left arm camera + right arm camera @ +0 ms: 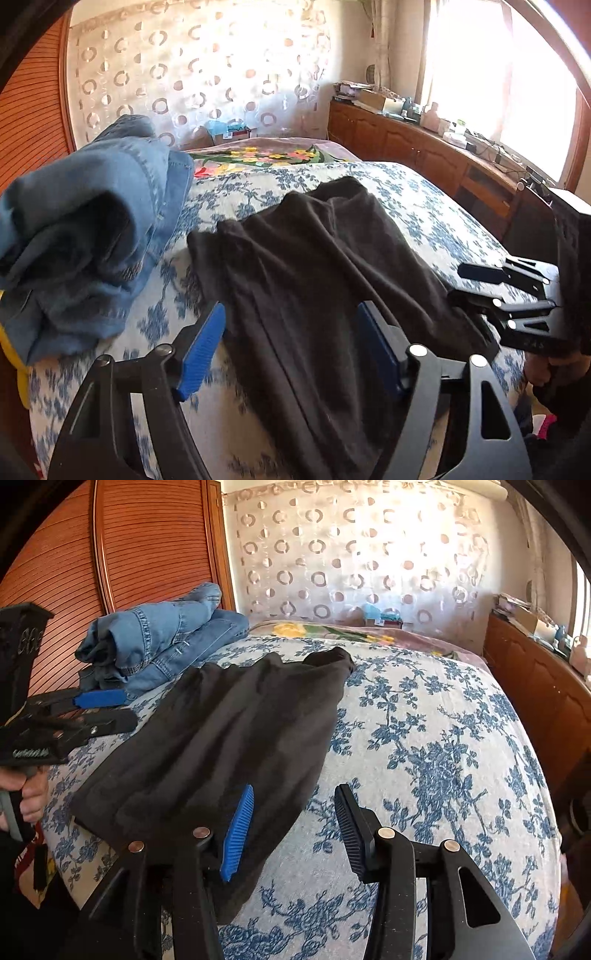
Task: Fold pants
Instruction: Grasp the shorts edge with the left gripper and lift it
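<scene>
Black pants (pixel 314 266) lie flat on the bed (pixel 424 738), beside jeans (pixel 92 229) piled to their left. Left gripper (pixel 291 354) and right gripper (pixel 295 830) hover over the near edge, jaws released, grasping nothing.

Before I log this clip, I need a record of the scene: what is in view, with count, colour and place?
Pants: one, black, spread flat on the bed, near edge by both grippers.
Jeans: one pile, blue denim, bunched on the bed's far left.
Bedspread: one, white with blue flowers, covering the bed.
Blanket: one, floral, beyond the bedspread.
Curtain: one, sheer with rings, behind the bed.
Sideboard: one, brown wood, cluttered, under the window.
Left gripper: open, over the pants.
Right gripper: open, at the pants' right edge.
</scene>
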`<state>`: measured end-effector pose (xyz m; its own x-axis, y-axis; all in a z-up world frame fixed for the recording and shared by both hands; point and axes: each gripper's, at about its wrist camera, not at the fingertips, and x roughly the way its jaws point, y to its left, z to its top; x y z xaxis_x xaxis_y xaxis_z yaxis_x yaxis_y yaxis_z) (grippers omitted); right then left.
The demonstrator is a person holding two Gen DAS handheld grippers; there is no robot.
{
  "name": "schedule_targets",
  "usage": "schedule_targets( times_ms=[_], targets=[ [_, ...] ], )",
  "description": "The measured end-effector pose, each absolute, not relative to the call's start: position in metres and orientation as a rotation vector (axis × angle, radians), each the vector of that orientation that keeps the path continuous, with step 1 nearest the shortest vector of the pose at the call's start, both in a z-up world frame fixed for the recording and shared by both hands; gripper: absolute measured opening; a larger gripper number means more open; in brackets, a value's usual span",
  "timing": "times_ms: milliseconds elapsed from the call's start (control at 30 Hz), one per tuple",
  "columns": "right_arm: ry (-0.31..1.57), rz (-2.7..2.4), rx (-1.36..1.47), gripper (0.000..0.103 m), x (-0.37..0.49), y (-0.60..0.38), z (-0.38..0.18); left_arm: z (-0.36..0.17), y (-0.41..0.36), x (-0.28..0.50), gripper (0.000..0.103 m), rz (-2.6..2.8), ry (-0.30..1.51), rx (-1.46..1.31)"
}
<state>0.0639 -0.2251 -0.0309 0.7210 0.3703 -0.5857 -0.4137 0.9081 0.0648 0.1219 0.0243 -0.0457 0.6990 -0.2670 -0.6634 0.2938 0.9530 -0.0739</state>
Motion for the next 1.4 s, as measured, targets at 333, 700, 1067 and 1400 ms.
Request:
schedule_targets(
  times_ms=[333, 700, 1067, 1400],
  targets=[
    [0.631, 0.455, -0.073, 0.047, 0.076, -0.22, -0.018, -0.056, 0.021, 0.173, 0.05, -0.258, 0.782, 0.082],
    [0.644, 0.46, -0.09, 0.047, 0.079, -0.212, -0.026, -0.066, 0.025, 0.216, 0.049, -0.185, 0.828, 0.07],
    [0.67, 0.452, -0.07, 0.047, 0.083, -0.216, -0.035, -0.065, 0.029, 0.213, 0.009, -0.148, 0.795, 0.093],
    [0.659, 0.448, -0.073, 0.047, 0.081, -0.214, -0.037, -0.051, 0.045, 0.21, 0.008, -0.087, 0.758, 0.108]
  ],
)
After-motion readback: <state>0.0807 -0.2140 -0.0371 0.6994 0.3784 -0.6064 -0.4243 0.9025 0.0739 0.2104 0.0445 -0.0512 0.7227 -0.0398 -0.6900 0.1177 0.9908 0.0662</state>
